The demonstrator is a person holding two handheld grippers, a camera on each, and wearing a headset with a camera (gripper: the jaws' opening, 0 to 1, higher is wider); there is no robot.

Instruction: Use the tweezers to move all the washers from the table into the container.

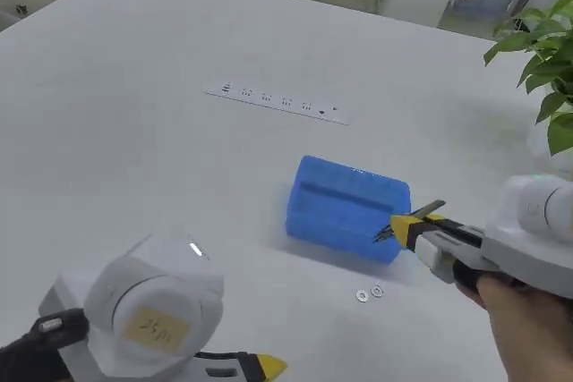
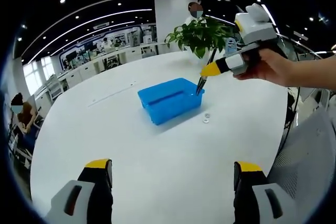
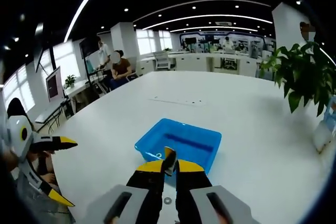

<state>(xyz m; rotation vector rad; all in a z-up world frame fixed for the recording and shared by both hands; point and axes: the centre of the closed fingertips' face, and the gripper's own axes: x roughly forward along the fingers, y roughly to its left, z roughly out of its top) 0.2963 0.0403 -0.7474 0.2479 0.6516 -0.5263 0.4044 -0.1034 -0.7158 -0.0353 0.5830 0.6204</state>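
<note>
The white worktop (image 1: 134, 60) takes nearly the whole head view; a flat power strip (image 1: 276, 101) lies on it above the centre of the frame, and a green plant (image 1: 542, 51) stands at the right edge. The blue container (image 1: 345, 207) sits a little right of the centre, open on top; what is already inside it I cannot tell with certainty.

The left hand-held gripper (image 2: 172, 166) rises from the bottom of its own view; its jaws are wide apart with nothing between them, and it is well apart from the container. The right hand-held gripper (image 1: 407, 225) comes in from the right edge of the head view; its jaws are pressed together on the tweezers (image 1: 385, 233), which stick out forward between the yellow tips.

In the left gripper view the point of the tweezers hangs over the lower right corner of the container, just above the rim; whether a washer is pinched there is too small to see. Two washers (image 1: 362, 295) lie side by side on the worktop, just below the container in the head view, near its lower right corner.

I judge that the work is at the container, either at a drop or just after one; the task is not finished. The next move calls for lowering the point to one of the two washers; they are thin and flat, so the tips must close on an edge with care, and then lift it over the rim.
</note>
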